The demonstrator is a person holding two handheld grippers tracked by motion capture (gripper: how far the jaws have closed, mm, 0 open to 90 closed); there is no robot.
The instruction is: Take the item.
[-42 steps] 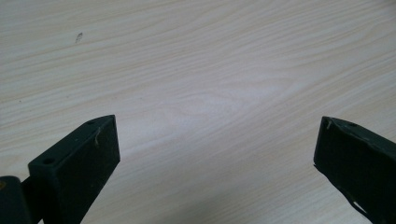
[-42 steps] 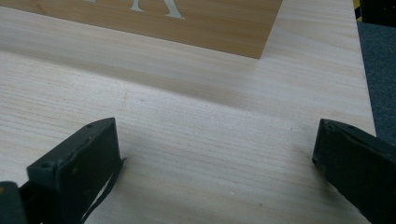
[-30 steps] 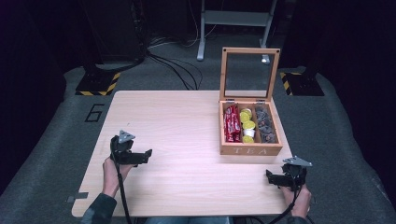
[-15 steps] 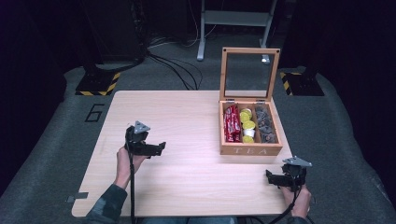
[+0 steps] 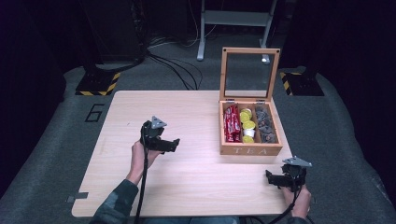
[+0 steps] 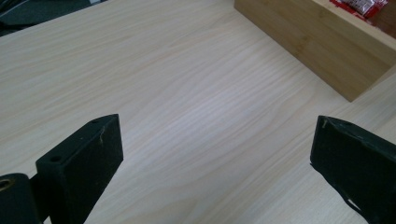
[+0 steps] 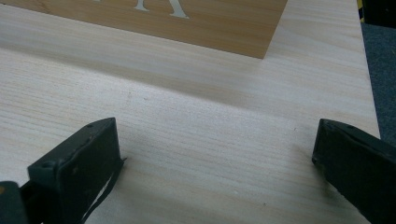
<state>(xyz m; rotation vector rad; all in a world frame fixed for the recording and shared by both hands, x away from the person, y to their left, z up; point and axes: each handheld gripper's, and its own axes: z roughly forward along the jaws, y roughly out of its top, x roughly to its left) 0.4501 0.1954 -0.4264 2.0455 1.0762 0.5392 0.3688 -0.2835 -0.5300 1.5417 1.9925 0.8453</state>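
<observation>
Left gripper and right gripper: black bodies, each topped by a grey three-cornered plate and trailing a black cable. Jaws are flat black blocks with small screw holes. Dark patterned sleeve at lower left.

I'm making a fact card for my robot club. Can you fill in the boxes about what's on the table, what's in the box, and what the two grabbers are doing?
Table: light wooden table
Box: wooden tea box, marked TEA on the front, glass lid standing open
In the box, left part: red packets
Middle part: yellow and white cups
Right part: dark pieces, too small to tell what
Left gripper: jaws open, holding nothing, pointed toward the box
Right gripper: jaws open, holding nothing, near the table's front right corner
</observation>
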